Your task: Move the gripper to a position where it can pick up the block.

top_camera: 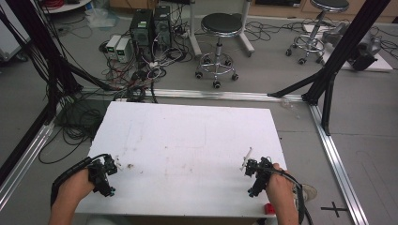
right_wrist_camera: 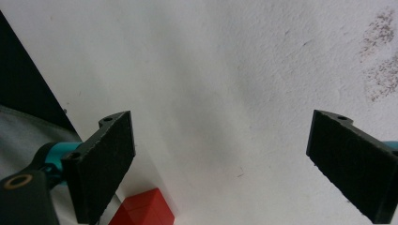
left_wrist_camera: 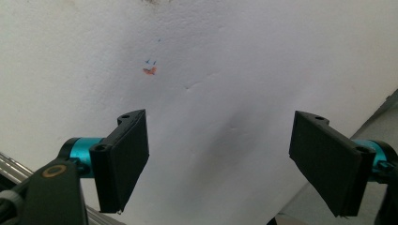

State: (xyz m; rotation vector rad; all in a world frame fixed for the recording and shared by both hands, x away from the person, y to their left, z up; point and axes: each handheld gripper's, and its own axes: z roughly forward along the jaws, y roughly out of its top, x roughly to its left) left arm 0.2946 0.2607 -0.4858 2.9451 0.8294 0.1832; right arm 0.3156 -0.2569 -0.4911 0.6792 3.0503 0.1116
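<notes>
Left gripper [left_wrist_camera: 218, 159]: jaws wide apart, nothing between them; they hang over bare white board. In the high view it sits at the near-left corner of the worktop [top_camera: 101, 173], held in the left hand [top_camera: 75, 187].
Right gripper [right_wrist_camera: 220, 164]: jaws wide apart, nothing between them, over white board beside its near edge. In the high view it sits at the near-right corner [top_camera: 257, 176], held in the right hand [top_camera: 280, 190].
Worktop [top_camera: 187, 140]: one white board, scuffed, nothing standing on its middle.
Marks on the board: one small orange smudge [left_wrist_camera: 149, 71] with tiny blue pen ticks just above it, ahead of the left jaws; two grey speckled patches [right_wrist_camera: 382, 51] ahead of the right jaws.
Red block [right_wrist_camera: 143, 208]: one, below the board's near edge, just beside the right gripper's left jaw; also seen in the high view [top_camera: 269, 208] at the near-right edge.
White stick-like piece [top_camera: 246, 158]: one, just ahead of the right gripper; what it is cannot be told.
Stools [top_camera: 220, 40]: two, on the floor beyond the worktop.
Computer towers [top_camera: 151, 26]: two, standing side by side among tangled cables.
</notes>
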